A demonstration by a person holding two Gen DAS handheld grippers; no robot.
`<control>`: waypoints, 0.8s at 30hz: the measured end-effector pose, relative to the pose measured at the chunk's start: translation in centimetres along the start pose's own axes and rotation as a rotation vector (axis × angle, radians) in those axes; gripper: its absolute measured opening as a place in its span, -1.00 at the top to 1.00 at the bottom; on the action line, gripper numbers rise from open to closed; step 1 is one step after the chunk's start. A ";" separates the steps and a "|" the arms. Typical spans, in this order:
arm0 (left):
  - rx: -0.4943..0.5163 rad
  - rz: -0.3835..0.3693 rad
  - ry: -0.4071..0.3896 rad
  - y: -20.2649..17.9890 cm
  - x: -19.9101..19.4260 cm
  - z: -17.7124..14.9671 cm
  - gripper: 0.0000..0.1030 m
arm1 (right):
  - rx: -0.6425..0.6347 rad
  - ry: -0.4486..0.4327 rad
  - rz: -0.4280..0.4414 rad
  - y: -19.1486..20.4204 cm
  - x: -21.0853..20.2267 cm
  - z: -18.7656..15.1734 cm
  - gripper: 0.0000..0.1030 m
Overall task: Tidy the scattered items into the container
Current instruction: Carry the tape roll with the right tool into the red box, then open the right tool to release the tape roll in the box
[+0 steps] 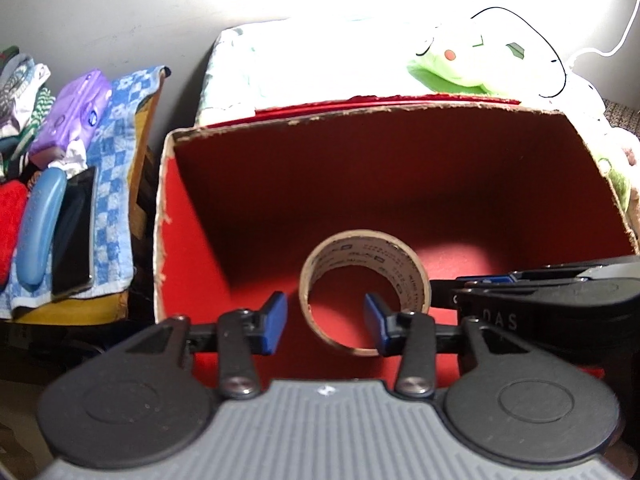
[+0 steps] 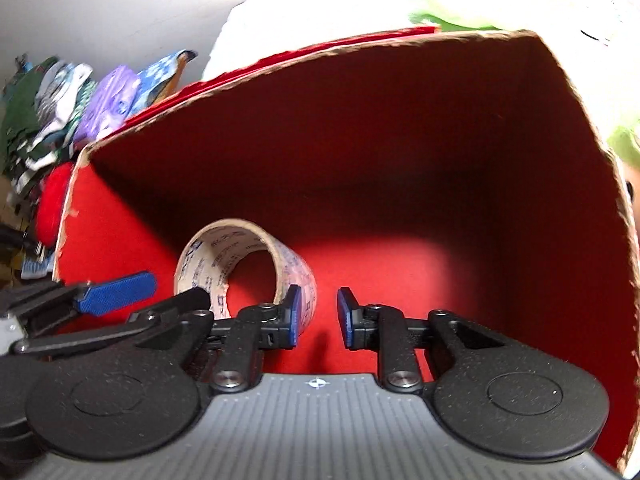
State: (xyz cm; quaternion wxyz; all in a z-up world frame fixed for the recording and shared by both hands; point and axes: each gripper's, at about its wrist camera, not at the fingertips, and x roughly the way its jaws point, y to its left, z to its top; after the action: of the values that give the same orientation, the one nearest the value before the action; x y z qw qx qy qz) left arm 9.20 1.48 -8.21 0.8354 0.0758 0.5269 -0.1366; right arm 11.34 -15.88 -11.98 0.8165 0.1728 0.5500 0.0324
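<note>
The tape roll, a nearly spent ring of brown cardboard core printed with small dark lettering, lay inside the red-lined cardboard box, resting on the felt-like red floor toward the near side and tipped so its hollow faced the cameras. It would likely be very light and fairly stiff, with a thin wall that could buckle under a hard squeeze; a sensible hold would be to pinch that wall, one pad inside the ring and one outside, or to span the whole ring across its width. The left gripper hung above the roll with its blue pads apart and nothing pressed between them; its right pad appeared to overlap the ring's opening, but no contact could be confirmed. The right gripper stood beside the roll over bare red floor, its jaws only slightly parted and empty, the left pad looking close to the roll's outer wall. The box had ragged, torn cardboard rims and deep, shadowed walls. Outside it, to the left, a blue checked cloth carried a dark phone, a smooth blue case and a purple packet. Behind the box sat a soft green plush toy.
</note>
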 end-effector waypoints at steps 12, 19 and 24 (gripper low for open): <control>-0.015 0.125 -0.111 -0.2 -3.8 -0.6 -0.32 | -0.052 -0.036 -0.006 0.4 -0.6 -0.4 0.40; -0.071 0.137 -0.112 0.8 -4.9 -1.6 -0.10 | 0.000 0.001 0.021 1.5 0.5 0.4 0.41; -0.121 0.108 -0.116 1.5 -5.4 -2.3 -0.04 | -0.002 -0.006 0.096 1.5 1.0 0.5 0.41</control>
State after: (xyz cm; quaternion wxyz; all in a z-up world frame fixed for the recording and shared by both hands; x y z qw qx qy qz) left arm 5.47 4.32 -4.42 0.8737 0.0454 0.4801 -0.0635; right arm 12.33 -14.39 -12.20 0.8158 0.1983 0.5385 0.0718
